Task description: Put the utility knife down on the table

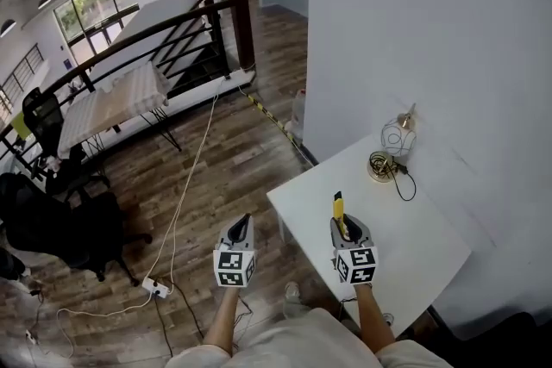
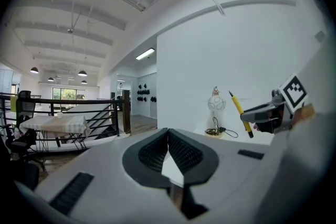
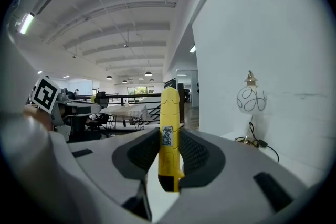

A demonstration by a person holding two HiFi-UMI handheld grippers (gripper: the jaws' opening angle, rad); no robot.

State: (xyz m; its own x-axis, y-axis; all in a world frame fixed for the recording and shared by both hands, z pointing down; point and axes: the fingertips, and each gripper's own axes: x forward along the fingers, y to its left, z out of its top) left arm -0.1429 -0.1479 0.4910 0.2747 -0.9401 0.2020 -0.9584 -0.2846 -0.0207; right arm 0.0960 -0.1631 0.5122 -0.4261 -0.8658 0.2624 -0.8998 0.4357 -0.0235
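Observation:
My right gripper [image 1: 341,224] is shut on a yellow utility knife [image 1: 338,211], held over the near part of the white table [image 1: 414,246]. In the right gripper view the knife [image 3: 169,134] stands upright between the pads, its tip pointing up and away. From the left gripper view the same knife [image 2: 240,113] shows at the right, sticking out of the right gripper [image 2: 247,115]. My left gripper [image 1: 244,225] hangs over the wooden floor, left of the table, and is shut with nothing between its pads [image 2: 181,152].
A small lamp with a wire-pattern globe [image 1: 398,136] and a coiled black cable [image 1: 379,164] stand at the table's far end by the white wall. A power strip with cords [image 1: 155,287] lies on the floor at left, near black office chairs [image 1: 60,228] and a stair railing [image 1: 172,21].

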